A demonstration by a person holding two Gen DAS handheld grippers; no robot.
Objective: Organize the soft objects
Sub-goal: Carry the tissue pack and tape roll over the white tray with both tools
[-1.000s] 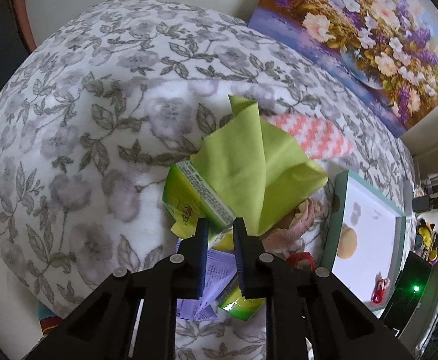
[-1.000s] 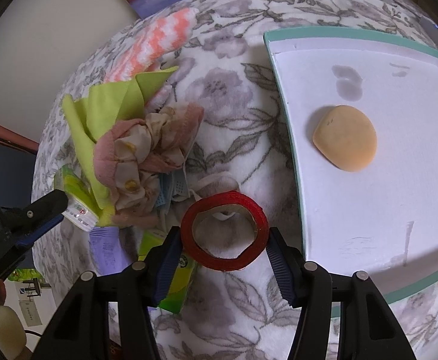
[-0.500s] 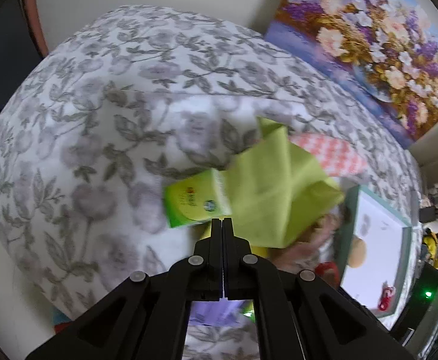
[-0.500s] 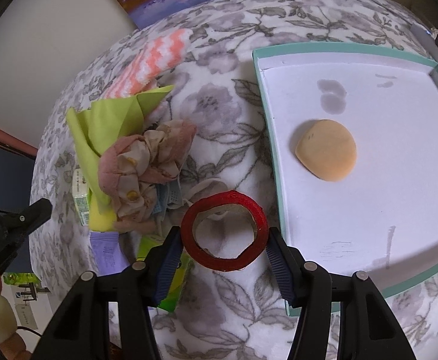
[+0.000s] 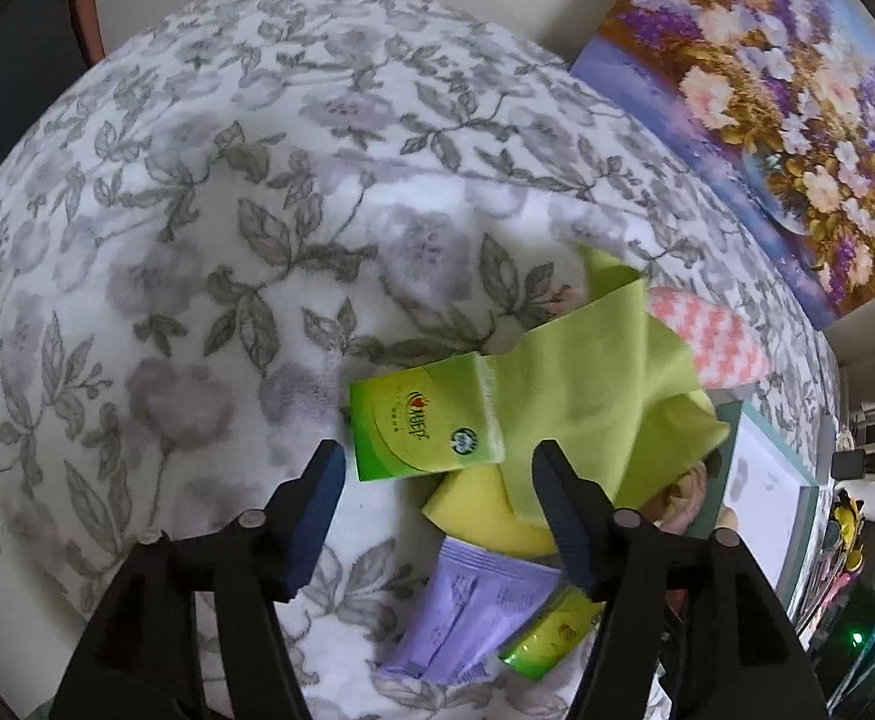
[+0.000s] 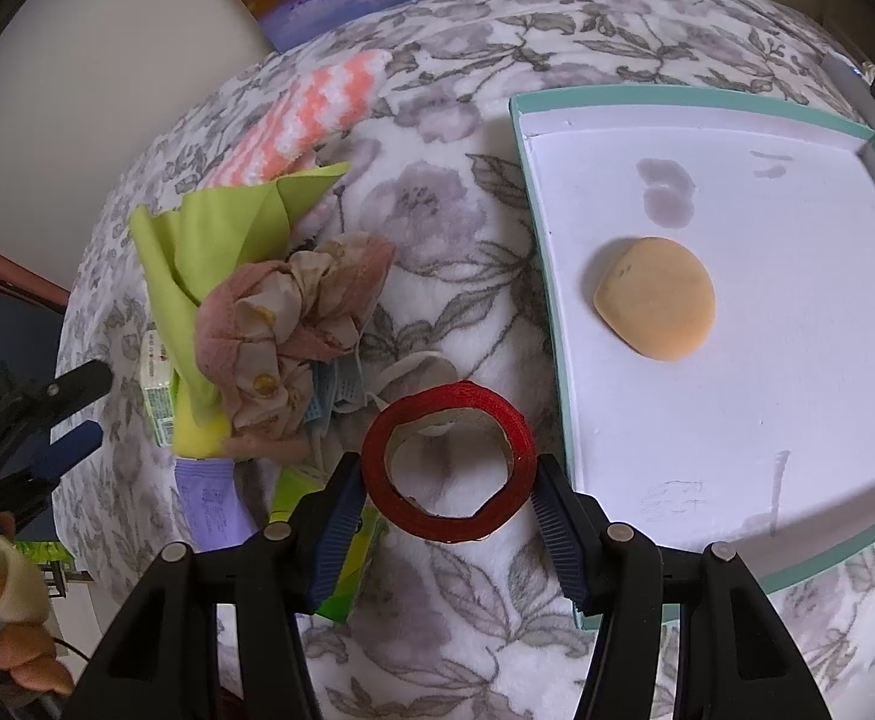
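My left gripper [image 5: 431,465] has two black plastic arms with an angular shape, which become wider toward the camera. Each arm carries one round silver screw near the finger, and a second one sits further out on the right arm. The fingers [image 5: 311,516] are covered with dark blue pads. My right gripper [image 6: 446,507] has the same form: black arms, silver round screws in two pairs, and dark blue pads [image 6: 338,525] with fine ribs across the surface. In the right wrist view, the left gripper body shows small white letters on its black side.
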